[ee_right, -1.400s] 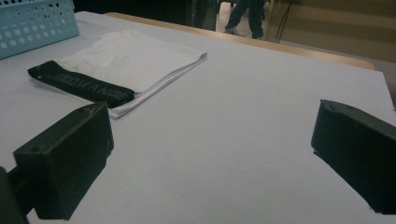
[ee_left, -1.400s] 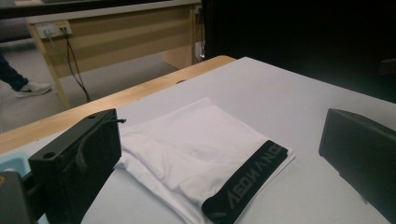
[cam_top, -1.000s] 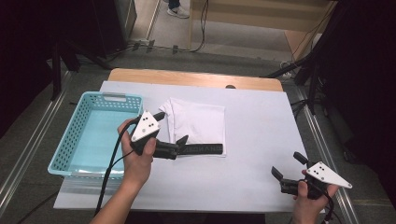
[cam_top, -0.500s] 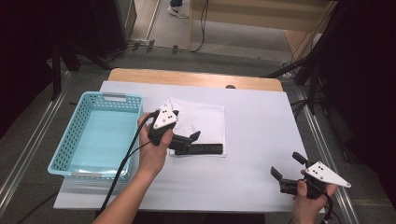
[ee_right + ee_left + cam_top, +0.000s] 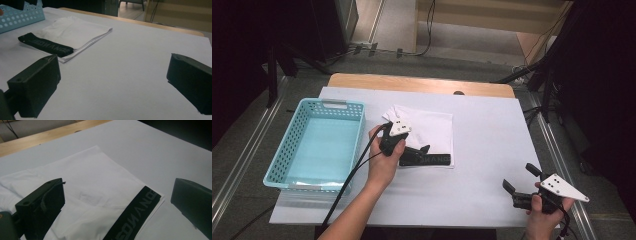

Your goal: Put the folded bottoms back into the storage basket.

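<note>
A folded white cotton garment with a black lettered waistband [image 5: 424,134] lies flat on the white-topped bench [image 5: 492,150], just right of a light blue perforated plastic basket [image 5: 319,142]. The black waistband runs along the garment's near edge.

The left hand-held gripper [image 5: 418,152] sits over the near left part of the garment, its jaws spread apart and grasping nothing. In the left gripper view one black jaw stands over the white fabric at the left and the other stands past the garment's corner at the right, with the waistband [image 5: 135,215] lying between them. Whether the jaws touch the cloth cannot be told. The person's left hand [image 5: 382,160] grips the handle, and a black cable trails from it toward the bench's near edge.

The right hand-held gripper [image 5: 521,181] is held near the bench's near right corner, well apart from the garment, its jaws also spread wide and empty. In the right gripper view the garment [image 5: 75,32] and a corner of the basket [image 5: 21,16] show farther off across bare bench surface.
</note>
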Demonstrator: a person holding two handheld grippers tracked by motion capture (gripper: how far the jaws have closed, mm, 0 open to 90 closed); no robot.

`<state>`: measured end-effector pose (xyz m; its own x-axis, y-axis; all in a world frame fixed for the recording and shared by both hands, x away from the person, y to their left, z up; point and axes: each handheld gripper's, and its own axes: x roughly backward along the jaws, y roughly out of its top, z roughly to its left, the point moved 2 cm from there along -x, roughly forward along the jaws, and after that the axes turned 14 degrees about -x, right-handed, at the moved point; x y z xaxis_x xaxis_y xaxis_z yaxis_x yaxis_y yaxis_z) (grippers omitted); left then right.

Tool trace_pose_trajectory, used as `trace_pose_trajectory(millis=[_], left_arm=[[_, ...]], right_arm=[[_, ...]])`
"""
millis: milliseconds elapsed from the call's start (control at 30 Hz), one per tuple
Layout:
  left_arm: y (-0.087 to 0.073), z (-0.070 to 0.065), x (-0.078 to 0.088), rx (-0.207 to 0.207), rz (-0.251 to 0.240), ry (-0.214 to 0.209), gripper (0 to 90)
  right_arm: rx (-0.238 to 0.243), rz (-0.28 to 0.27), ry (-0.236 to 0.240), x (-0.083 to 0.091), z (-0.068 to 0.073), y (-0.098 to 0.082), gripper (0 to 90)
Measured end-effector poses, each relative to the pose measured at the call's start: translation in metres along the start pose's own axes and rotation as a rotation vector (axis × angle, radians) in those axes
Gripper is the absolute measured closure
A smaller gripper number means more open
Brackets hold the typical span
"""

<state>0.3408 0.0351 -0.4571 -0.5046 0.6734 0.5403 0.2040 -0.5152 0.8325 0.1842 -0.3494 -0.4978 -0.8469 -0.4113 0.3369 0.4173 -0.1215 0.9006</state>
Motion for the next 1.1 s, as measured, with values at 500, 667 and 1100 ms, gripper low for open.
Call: trace_pose_trajectory(millis=[500,667,1100], left_arm=[[-0.035,0.014,-0.012,0.172,0.213,0.063,11.2],[-0.045,0.014,-0.013,0.212,0.273,0.086,15.0],[-0.062,0.011,-0.01,0.25,0.337,0.114,20.6]], right_arm=[[0.009,0.027,-0.013,-0.005,-0.003,-0.003,0.0],[0.007,0.03,-0.011,-0.005,-0.003,-0.003,0.0],[0.01,0.04,-0.011,-0.007,-0.001,-0.004,0.0]])
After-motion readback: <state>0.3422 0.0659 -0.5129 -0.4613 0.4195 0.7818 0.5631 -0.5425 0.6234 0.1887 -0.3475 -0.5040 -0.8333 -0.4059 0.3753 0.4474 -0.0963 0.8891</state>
